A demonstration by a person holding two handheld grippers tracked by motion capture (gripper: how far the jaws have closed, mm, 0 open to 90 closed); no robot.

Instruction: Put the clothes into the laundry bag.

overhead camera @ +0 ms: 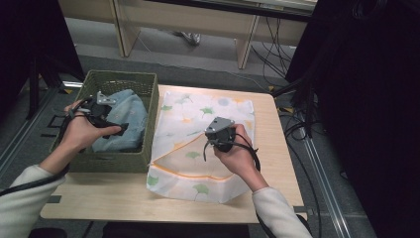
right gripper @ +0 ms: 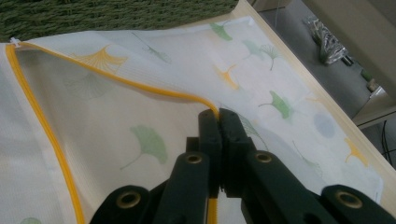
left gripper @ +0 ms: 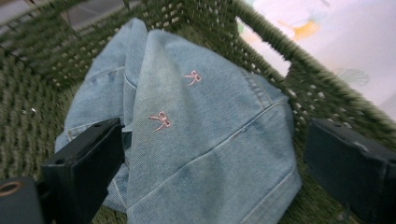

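A folded light-blue denim garment [overhead camera: 128, 111] [left gripper: 210, 107] with small pink bows lies in a green woven basket [overhead camera: 119, 79] [left gripper: 28, 107] at the table's left. My left gripper [overhead camera: 115, 126] [left gripper: 215, 154] hovers just above it, open, its jaws wide on either side of the cloth and nothing pressed between them. Beside the basket a white mesh bag [overhead camera: 198, 119] [right gripper: 140, 107] printed with ginkgo leaves lies flat. My right gripper [overhead camera: 223, 139] [right gripper: 219, 114] is shut on the bag's yellow-edged opening [right gripper: 116, 79], lifting that edge a little.
The wooden table [overhead camera: 124, 198] has bare room along its front edge and a narrow strip at its right edge. Beyond the far edge are the floor, cables [overhead camera: 277, 54] and furniture legs. The basket wall [right gripper: 116, 14] stands close to the bag's left side.
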